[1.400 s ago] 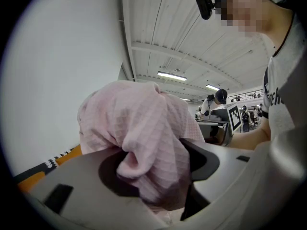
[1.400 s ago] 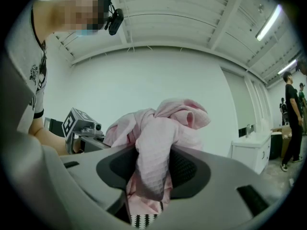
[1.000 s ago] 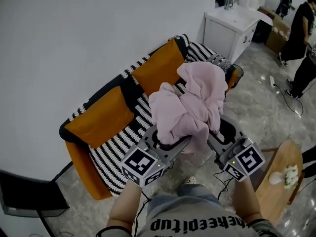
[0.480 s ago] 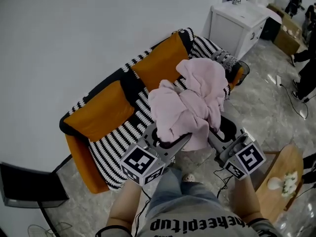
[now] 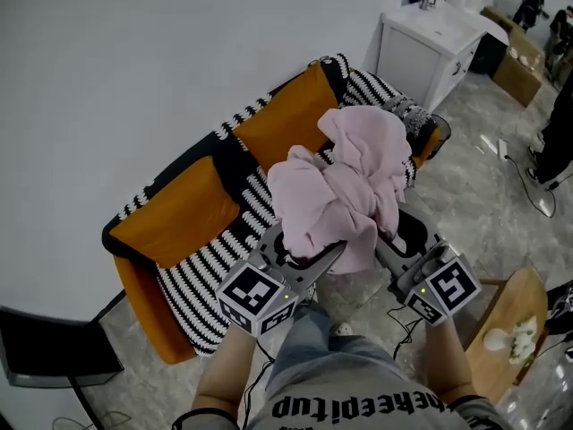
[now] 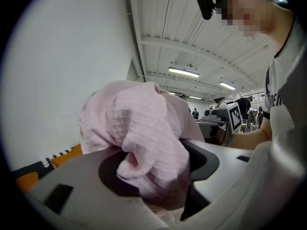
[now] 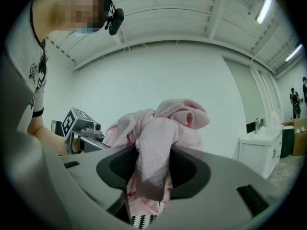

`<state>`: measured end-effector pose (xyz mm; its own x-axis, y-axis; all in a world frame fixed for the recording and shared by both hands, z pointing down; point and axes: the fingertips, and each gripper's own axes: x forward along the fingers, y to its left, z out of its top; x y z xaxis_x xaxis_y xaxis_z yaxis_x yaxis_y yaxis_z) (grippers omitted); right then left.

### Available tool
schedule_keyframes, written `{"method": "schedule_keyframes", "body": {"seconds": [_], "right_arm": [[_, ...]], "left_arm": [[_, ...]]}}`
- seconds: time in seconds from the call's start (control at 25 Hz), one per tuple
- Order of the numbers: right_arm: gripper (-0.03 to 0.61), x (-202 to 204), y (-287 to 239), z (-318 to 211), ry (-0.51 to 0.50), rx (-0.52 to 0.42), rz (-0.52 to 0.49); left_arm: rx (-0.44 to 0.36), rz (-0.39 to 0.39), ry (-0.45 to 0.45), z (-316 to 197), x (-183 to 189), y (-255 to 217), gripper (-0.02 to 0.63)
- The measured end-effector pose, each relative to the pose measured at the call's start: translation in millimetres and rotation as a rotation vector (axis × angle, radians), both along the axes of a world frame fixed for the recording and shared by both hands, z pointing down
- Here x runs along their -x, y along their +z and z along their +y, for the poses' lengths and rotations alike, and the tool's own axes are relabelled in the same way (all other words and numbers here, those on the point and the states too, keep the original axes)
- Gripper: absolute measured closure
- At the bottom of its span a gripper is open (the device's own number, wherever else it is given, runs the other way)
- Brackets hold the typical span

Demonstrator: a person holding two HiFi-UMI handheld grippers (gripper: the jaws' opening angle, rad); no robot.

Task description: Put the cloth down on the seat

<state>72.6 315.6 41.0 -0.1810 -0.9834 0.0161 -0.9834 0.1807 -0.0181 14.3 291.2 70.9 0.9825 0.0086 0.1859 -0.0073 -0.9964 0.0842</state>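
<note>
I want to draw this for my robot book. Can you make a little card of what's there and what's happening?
cloth: crumpled pink waffle-weave cloth, held up in the air
left gripper: clamped on the cloth
right gripper: clamped on the cloth
seat: orange sofa with black-and-white striped cover; cloth not yet on it

Low in the frame, the person wears a grey short-sleeved T-shirt (image 5: 358, 412) with bold black lettering across the chest and a dark band edging the sleeve. Below it are faded blue-grey jeans (image 5: 313, 348) and a pale shoe (image 5: 343, 328). A small black camera (image 6: 206, 6) rides on a headband. The smooth grey moulded-plastic left gripper (image 5: 291, 253) and its twin, the right gripper (image 5: 407, 236), have dark scooped hollows. Each bears a black-and-white marker cube (image 5: 258, 298) with a tiny green light. Thin black cables (image 5: 405, 325) trail beneath.
</note>
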Motion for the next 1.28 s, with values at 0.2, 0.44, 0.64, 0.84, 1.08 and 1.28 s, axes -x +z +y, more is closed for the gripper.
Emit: {"method": "schedule_keyframes", "body": {"seconds": [0.2, 0.44, 0.64, 0.84, 1.08, 1.28], "right_arm": [[0.396, -5.3, 1.1, -33.3, 0.007, 0.007, -0.001], [0.396, -4.2, 4.7, -77.0, 0.0, 0.013, 0.004], [0.396, 3.7, 7.4, -119.0, -0.018, 0.024, 0.01], [0.397, 17.8, 7.2, -157.7, -0.027, 0.026, 0.013], [0.396, 33.5, 12.6, -189.2, -0.047, 0.043, 0.019], [0.397, 39.9, 18.7, -204.2, -0.077, 0.059, 0.015]], "left_arm": [[0.0, -0.005, 0.007, -33.7, -5.5, 0.8, 0.347], [0.006, -0.004, 0.002, -76.8, -4.6, 5.0, 0.347], [0.011, -0.006, -0.016, -117.8, 3.8, 7.4, 0.347], [0.014, -0.005, -0.029, -155.5, 18.0, 7.7, 0.347], [0.032, -0.001, -0.049, -185.5, 33.8, 14.0, 0.347], [0.043, -0.007, -0.075, -198.5, 41.3, 20.3, 0.347]]}}
